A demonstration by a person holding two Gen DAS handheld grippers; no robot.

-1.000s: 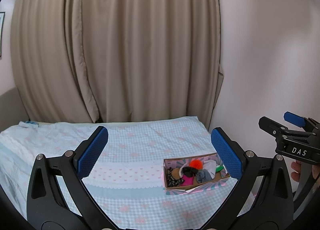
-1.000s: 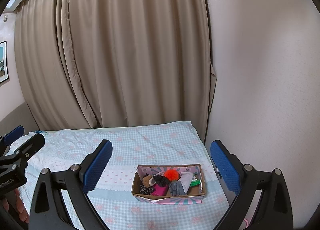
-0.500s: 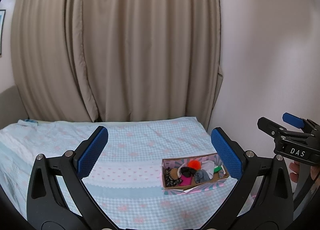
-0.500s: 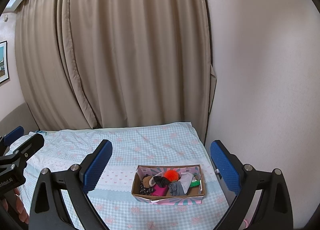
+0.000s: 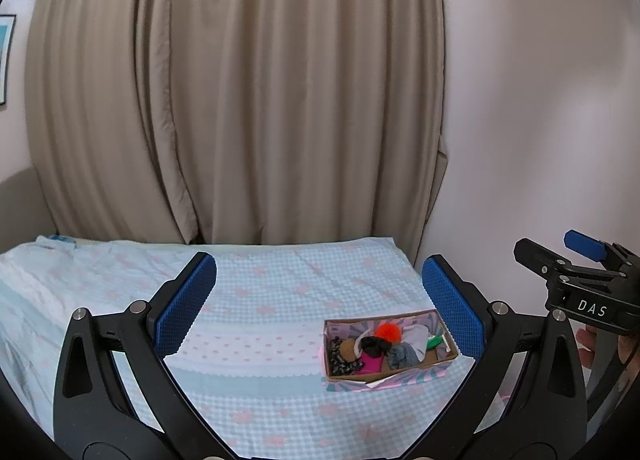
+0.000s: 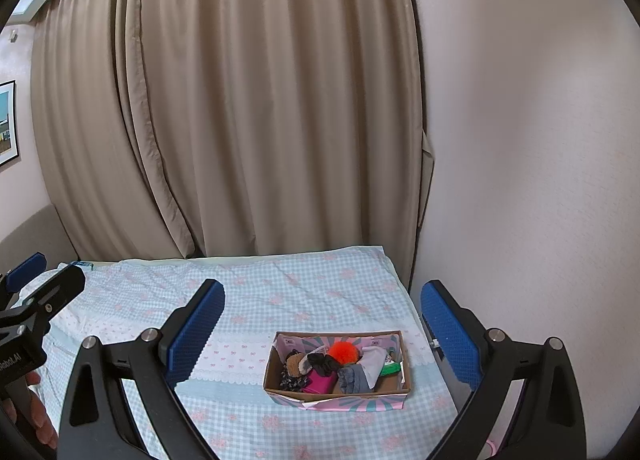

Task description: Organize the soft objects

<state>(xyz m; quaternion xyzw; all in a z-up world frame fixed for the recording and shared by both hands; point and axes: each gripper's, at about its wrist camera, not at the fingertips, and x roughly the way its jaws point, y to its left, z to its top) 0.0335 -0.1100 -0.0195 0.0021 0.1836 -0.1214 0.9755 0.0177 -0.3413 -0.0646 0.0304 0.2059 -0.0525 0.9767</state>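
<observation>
Jaws come first: my left gripper (image 5: 318, 302) stands wide apart with nothing between its blue pads (image 5: 186, 302), and my right gripper (image 6: 320, 334) is spread the same way, empty, both held well above the bed (image 6: 256, 296).

Beyond them, at about 5 o'clock in the left view and 6 o'clock in the right, sits the cardboard box (image 6: 338, 394) on the checked sheet, near the bed's wall side. It holds the soft objects (image 6: 340, 366) in a loose heap: an orange pompom (image 6: 345, 352), a pink piece (image 6: 320, 382), grey cloth (image 6: 354, 378), white cloth (image 6: 374, 364), dark scrunchie-like bits.

I judge them all light, limp and compressible; I'd pinch each at its bulkiest fold from above, one at a time, since they may snag together.

Readable writing: "DAS" on the right gripper's body in the left view. Farthest back hang beige curtains (image 6: 256, 100).
</observation>
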